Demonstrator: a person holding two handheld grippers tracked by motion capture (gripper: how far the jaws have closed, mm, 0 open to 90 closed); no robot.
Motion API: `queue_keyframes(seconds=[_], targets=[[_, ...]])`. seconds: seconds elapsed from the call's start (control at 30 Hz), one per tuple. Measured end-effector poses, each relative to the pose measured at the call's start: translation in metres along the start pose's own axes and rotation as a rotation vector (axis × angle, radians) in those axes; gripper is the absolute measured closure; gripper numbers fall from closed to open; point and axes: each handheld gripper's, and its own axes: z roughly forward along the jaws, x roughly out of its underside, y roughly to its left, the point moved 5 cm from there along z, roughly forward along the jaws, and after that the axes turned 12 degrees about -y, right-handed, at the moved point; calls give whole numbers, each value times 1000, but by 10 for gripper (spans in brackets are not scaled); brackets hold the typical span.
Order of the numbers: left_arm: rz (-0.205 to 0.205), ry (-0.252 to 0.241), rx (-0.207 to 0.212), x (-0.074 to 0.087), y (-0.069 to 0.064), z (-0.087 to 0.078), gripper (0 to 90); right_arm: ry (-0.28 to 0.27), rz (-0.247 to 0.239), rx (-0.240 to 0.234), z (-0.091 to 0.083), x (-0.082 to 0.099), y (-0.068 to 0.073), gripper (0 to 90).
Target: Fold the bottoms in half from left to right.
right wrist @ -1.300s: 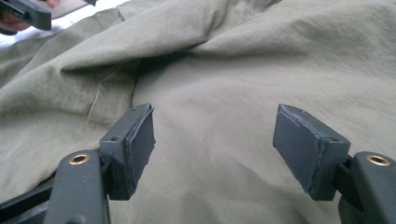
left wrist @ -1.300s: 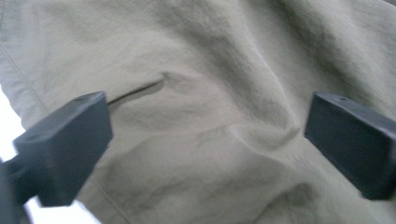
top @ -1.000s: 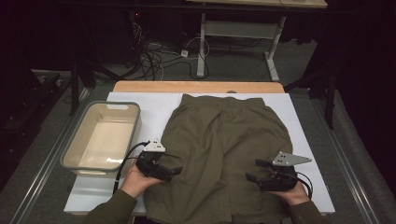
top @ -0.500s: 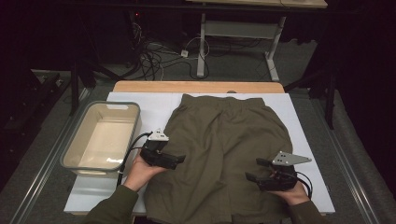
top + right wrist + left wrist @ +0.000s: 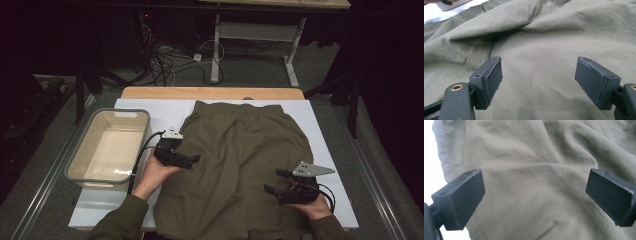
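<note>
Lying on the table (image 5: 330, 150): one pair of olive shorts (image 5: 240, 165), one plastic tub (image 5: 107, 147); two grippers hovering.

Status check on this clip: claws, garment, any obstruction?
Left claw open over the shorts. Right claw open, just been widening, nothing pinched. Shorts flat on the white board. Bin beside, nothing obstructing.

The left gripper (image 5: 192, 159) is sitting over the left edge of the shorts (image 5: 240, 150), jaws wide apart, pinching nothing. The right gripper (image 5: 274, 181) is resting low over the shorts' right side; its jaws have just been opening, with no cloth pinched between them.
</note>
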Motion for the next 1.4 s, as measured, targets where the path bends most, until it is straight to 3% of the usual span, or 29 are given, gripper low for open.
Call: queue_keyframes(seconds=[0.57,0.97,1.4], targets=[[-18,35,-51,-11,23,27,50,-8,-1,12,0,0,-2,210],[-6,34,-108,-24,40,47,144,-11,0,17,0,0,-3,199],[-37,40,-148,-35,68,63,241,-4,1,10,1,1,-3,199]])
